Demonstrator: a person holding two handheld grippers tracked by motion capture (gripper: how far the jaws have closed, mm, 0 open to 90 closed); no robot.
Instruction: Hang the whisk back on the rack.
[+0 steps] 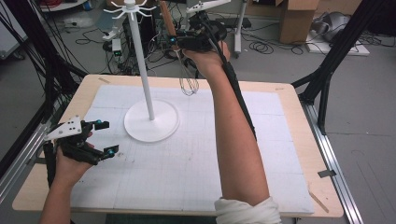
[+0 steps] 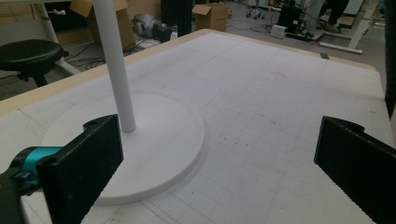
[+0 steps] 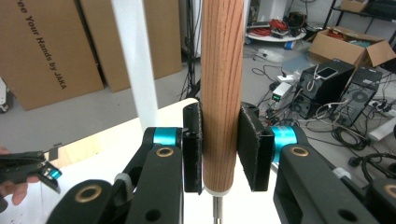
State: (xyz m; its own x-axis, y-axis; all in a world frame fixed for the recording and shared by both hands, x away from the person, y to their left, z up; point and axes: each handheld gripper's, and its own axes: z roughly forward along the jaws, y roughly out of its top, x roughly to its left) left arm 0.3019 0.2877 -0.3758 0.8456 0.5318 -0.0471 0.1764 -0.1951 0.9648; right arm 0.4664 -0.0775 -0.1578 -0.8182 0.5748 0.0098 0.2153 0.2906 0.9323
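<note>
My right gripper (image 1: 180,43) is raised over the far side of the table, shut on the wooden handle (image 3: 222,93) of a whisk. The handle (image 1: 167,18) rises upright and the wire head (image 1: 188,84) hangs below, above the white mat. Both pads (image 3: 192,147) press the handle's sides in the right gripper view. A white rack with a tall pole (image 1: 142,70) and round base (image 1: 152,121) stands just left of the whisk; hooks (image 1: 130,9) spread at its top. My left gripper (image 1: 106,138) rests open low at the table's left, with the pole (image 2: 114,65) and base (image 2: 154,154) ahead of it.
The white gridded mat (image 1: 187,158) covers the wooden table (image 1: 308,140). Cables, cardboard boxes (image 1: 299,18) and black frame legs (image 1: 327,70) stand on the floor beyond the far edge. A black stool (image 2: 28,53) sits off the table's side.
</note>
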